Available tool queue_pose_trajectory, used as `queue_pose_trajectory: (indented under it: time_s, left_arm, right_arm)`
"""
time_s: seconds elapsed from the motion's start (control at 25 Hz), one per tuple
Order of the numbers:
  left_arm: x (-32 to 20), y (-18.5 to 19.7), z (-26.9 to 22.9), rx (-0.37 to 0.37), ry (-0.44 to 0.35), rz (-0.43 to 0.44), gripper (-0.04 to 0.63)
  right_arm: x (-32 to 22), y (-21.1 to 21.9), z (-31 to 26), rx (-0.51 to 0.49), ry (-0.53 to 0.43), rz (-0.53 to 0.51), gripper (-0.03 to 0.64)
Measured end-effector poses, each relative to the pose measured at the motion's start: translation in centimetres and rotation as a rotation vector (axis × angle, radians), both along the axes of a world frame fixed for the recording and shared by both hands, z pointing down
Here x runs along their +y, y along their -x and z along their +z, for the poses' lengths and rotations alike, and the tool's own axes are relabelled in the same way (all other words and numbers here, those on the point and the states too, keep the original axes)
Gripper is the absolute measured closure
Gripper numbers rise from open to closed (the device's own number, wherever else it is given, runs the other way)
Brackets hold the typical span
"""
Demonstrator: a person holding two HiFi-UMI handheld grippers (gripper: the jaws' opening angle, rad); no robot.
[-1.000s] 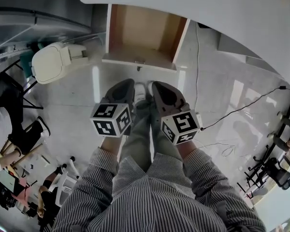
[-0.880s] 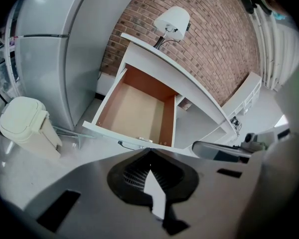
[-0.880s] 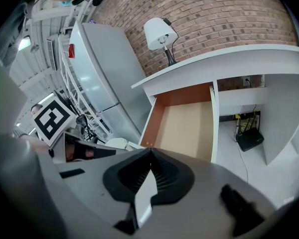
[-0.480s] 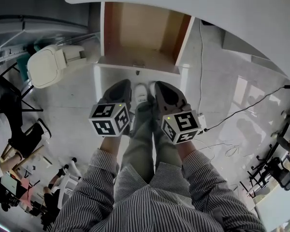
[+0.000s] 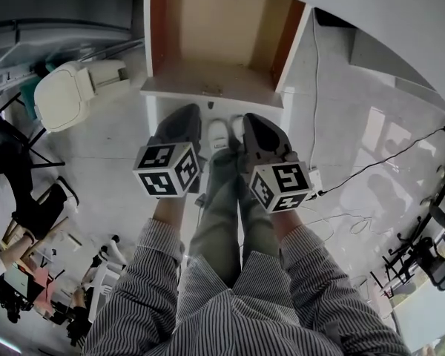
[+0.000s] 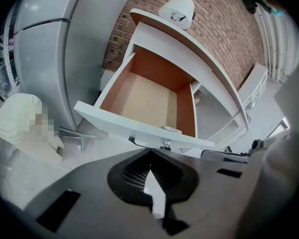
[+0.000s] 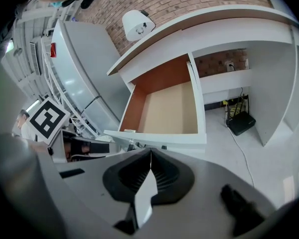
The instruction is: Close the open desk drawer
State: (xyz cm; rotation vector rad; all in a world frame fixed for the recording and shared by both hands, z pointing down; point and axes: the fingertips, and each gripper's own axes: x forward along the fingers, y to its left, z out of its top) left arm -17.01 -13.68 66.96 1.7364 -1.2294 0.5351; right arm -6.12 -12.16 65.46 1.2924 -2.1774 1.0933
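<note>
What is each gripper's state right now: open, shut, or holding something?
Left gripper: shut, holding nothing.
Right gripper: shut, holding nothing.

left gripper closed, right gripper closed, empty

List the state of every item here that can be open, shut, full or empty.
desk drawer: open, pulled out from under the desk, nothing inside.
left gripper: claw shut, empty.
right gripper: claw shut, empty.
white bin: lid down.
</note>
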Motion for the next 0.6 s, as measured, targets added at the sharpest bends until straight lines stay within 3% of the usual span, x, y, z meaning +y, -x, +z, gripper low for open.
queue_pose_trajectory:
  time_s: [0.2,0.6]
  left_arm:
    - [0.8,-0.2,1.5,-0.019,0.002,-0.004,0.584]
    - [-0.7,-0.4,1.7,-0.023,-0.079,-0.002,0.584]
  right_arm:
    - [-0.6,-0.4,1.5,0.014,-0.005,0.027,0.6]
    - [-0.8,-1.6,2.4,-0.003,-0.013,0.157,0.6]
